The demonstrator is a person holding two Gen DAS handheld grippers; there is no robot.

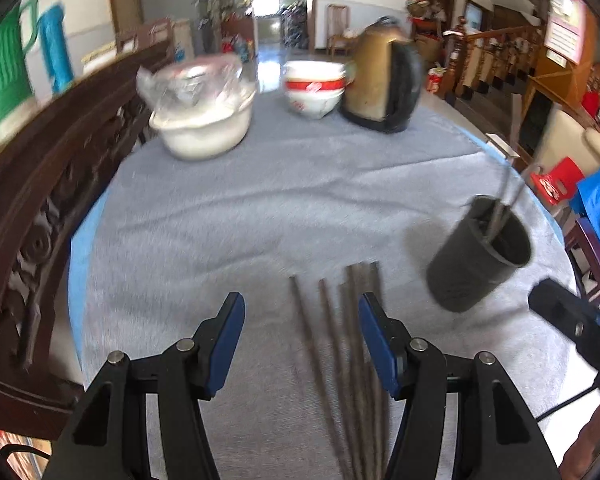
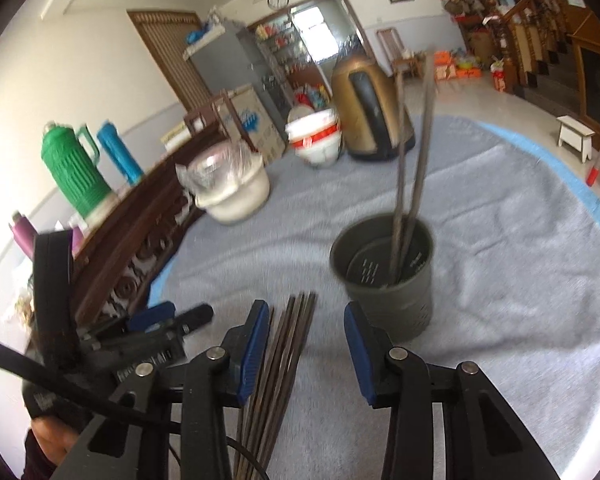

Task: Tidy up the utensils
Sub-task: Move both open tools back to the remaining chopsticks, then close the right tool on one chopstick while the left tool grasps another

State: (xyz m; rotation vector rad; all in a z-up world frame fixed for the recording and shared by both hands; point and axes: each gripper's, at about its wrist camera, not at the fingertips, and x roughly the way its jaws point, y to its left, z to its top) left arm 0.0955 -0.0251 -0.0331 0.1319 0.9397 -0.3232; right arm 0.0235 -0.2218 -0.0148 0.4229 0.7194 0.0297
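Grey-clothed round surface (image 1: 228, 208): both grippers, left gripper (image 1: 302, 320) and right gripper (image 2: 306, 332), hanging spread, empty; loose brown chopsticks (image 1: 340, 344) risking scattering; dark cylindrical holder (image 2: 384, 276) risking tipping.

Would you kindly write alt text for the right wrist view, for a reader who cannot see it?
The open right gripper points down at a bundle of loose chopsticks on a grey tablecloth, beside a dark holder already holding two chopsticks. Bowls and a gold kettle stand behind.
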